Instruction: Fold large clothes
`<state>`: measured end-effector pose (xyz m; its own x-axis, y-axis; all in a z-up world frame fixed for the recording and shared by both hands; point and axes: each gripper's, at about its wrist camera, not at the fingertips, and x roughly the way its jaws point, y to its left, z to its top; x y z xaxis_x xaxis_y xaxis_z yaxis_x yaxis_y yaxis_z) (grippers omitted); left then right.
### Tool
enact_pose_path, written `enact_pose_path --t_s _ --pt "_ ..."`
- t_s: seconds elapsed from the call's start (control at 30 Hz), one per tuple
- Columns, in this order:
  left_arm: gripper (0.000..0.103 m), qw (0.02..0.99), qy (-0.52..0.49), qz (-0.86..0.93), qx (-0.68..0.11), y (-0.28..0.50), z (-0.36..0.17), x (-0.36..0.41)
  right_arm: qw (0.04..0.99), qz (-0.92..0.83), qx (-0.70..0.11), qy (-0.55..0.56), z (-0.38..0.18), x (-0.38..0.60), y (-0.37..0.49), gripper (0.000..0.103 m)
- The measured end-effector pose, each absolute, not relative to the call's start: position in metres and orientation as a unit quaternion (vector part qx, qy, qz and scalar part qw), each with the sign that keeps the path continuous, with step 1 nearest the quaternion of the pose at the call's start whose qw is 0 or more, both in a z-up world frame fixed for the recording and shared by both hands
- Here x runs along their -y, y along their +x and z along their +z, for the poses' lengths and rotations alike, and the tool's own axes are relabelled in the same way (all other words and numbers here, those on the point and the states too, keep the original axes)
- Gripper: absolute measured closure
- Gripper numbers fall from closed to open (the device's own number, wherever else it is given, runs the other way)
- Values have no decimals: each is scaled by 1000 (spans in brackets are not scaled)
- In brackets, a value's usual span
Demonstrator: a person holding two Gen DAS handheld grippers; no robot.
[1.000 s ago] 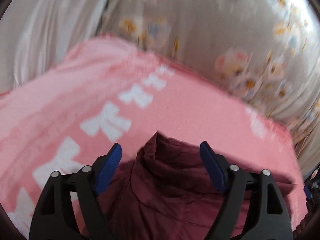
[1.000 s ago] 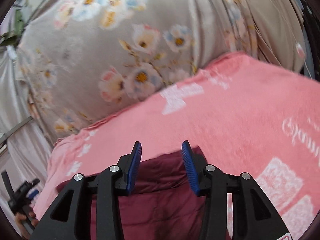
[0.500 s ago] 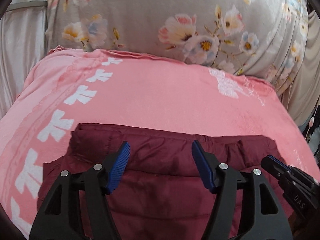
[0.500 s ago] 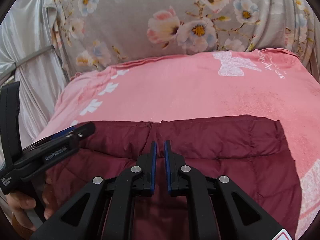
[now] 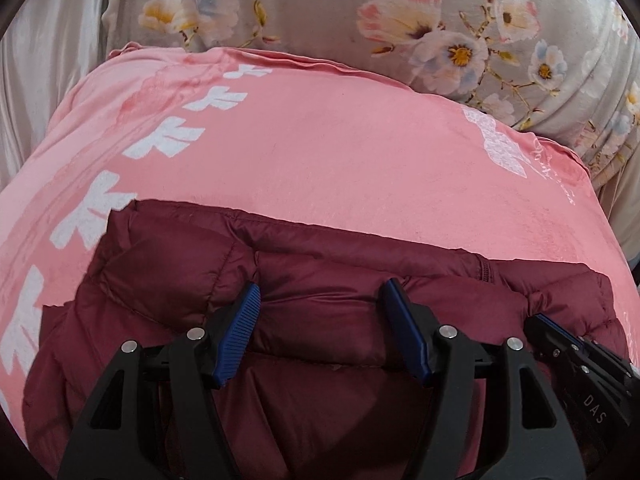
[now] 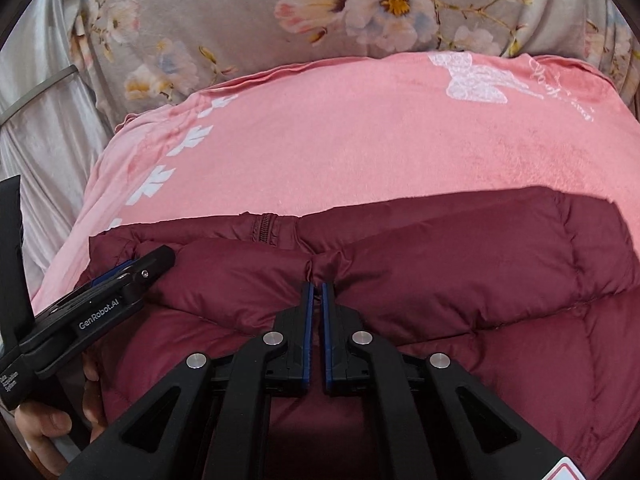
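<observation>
A dark red puffer jacket (image 5: 320, 304) lies folded on a pink blanket (image 5: 320, 152); it also shows in the right wrist view (image 6: 460, 264). My left gripper (image 5: 320, 308) is open, its blue pads straddling a puffy fold of the jacket. My right gripper (image 6: 317, 292) is shut on a pinch of the jacket's folded edge near the zipper (image 6: 264, 228). The right gripper shows at the lower right of the left wrist view (image 5: 560, 336); the left gripper shows at the left of the right wrist view (image 6: 120, 280).
The pink blanket (image 6: 360, 140) with white bow prints covers the bed. A grey floral cloth (image 5: 440, 20) hangs behind it. A silvery curtain (image 6: 40, 120) is at the left. The person's hand (image 6: 48, 420) holds the left gripper.
Both grippers have come down closer onto the jacket. The right gripper, open a second ago, has shut on the fold. The left gripper stays open.
</observation>
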<state>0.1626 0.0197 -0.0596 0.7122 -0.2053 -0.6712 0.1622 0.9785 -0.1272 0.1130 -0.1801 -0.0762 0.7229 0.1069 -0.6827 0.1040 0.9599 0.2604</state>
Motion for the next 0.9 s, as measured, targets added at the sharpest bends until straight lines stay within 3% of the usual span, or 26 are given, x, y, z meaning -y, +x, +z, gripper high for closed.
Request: enact_pose_path --t_s 0.7,0.8,0.9 --pt "40 926 -27 -92 -366 163 -77 -16 916 -14 -376 140 -84 177 112 103" --pt "41 923 -51 -104 -367 158 -70 -26 921 5 -355 159 -62 166 85 91" --pt "37 921 -101 -110 -360 133 -50 -59 931 28 -337 136 -44 141 49 91"
